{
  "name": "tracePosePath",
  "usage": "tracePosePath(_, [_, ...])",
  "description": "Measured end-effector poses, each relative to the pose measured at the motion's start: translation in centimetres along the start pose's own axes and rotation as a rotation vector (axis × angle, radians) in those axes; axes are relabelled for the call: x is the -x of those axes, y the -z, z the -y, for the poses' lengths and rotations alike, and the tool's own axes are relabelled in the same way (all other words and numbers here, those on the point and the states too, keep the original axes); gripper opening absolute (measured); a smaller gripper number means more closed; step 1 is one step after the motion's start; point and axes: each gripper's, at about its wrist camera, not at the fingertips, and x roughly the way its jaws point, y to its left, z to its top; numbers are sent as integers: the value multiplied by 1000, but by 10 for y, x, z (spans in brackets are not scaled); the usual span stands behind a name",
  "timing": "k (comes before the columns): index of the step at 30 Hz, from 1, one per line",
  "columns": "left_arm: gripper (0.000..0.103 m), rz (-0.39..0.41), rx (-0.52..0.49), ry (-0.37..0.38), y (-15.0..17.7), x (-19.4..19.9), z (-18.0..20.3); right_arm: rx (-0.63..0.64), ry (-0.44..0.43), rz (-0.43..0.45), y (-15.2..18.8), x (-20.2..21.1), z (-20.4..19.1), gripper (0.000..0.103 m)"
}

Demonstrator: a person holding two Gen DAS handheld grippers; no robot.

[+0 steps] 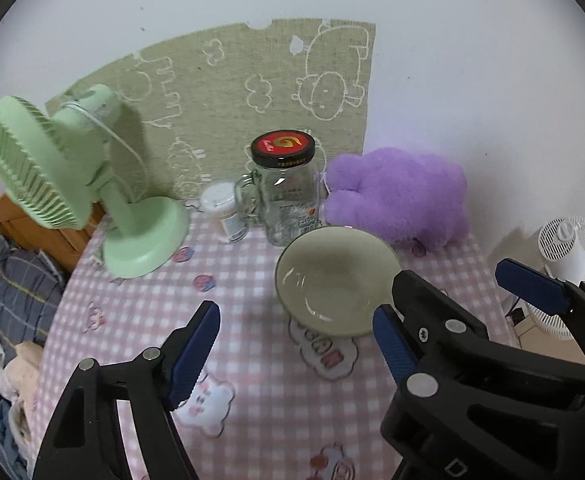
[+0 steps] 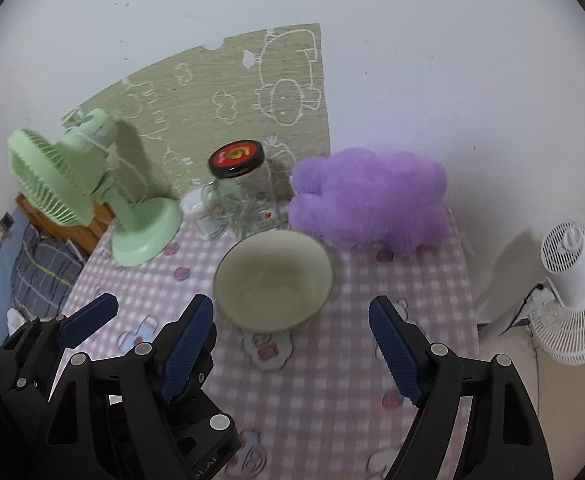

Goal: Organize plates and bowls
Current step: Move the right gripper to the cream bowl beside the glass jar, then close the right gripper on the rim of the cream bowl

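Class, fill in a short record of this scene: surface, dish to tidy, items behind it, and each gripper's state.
surface: table with pink checked cloth
dish: one empty bowl, upright, untouched
behind bowl: glass jar, purple plush toy
far left: green fan
left gripper: open, empty
right gripper: open, empty

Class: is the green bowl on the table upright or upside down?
Upright. The bowl shows its open rim and hollow inside in both wrist views.
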Motion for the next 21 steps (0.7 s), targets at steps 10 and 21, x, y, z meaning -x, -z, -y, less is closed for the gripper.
tracePosePath(10, [46,-43,4,-53,-8,-64,1,-16,31,-28,-13,-66,12,74])
tracePosePath(21, [28,-105,28,-83,0,-113,-10,-11,64,-94,-11,-120,11,53])
